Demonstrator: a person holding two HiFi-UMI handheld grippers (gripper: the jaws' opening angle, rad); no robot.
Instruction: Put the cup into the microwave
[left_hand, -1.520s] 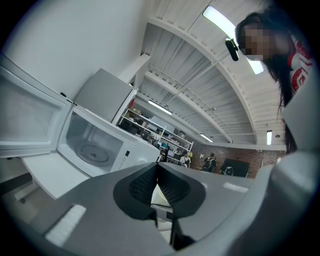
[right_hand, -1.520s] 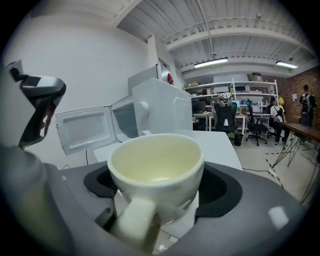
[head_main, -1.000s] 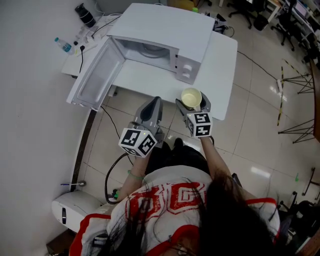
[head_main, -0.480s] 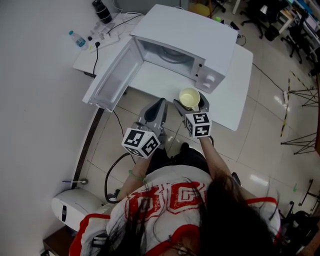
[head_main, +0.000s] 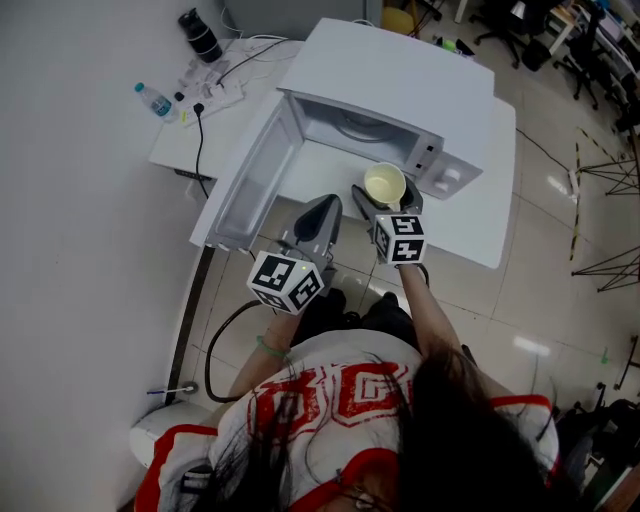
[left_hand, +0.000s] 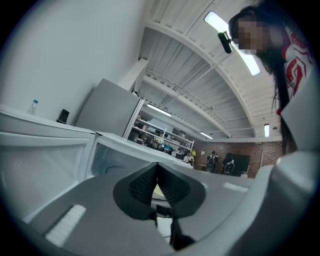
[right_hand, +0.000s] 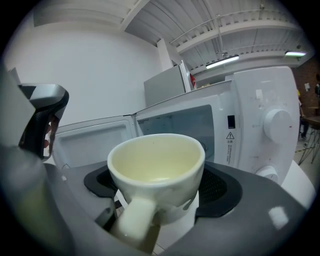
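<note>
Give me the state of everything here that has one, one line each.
microwave: cavity has no cup in it yet.
microwave door: swung wide open.
cup: upright, looks empty, gripped.
right gripper: jaws shut on the cup.
left gripper: jaws shut, nothing between them.
bottle: upright, capped.

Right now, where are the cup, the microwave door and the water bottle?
cup (right_hand: 156, 165): right gripper view, inner wall of its bowl.
microwave door (head_main: 252, 182): head view, inner face of the open door.
water bottle (head_main: 157, 103): head view, middle of its body.
</note>
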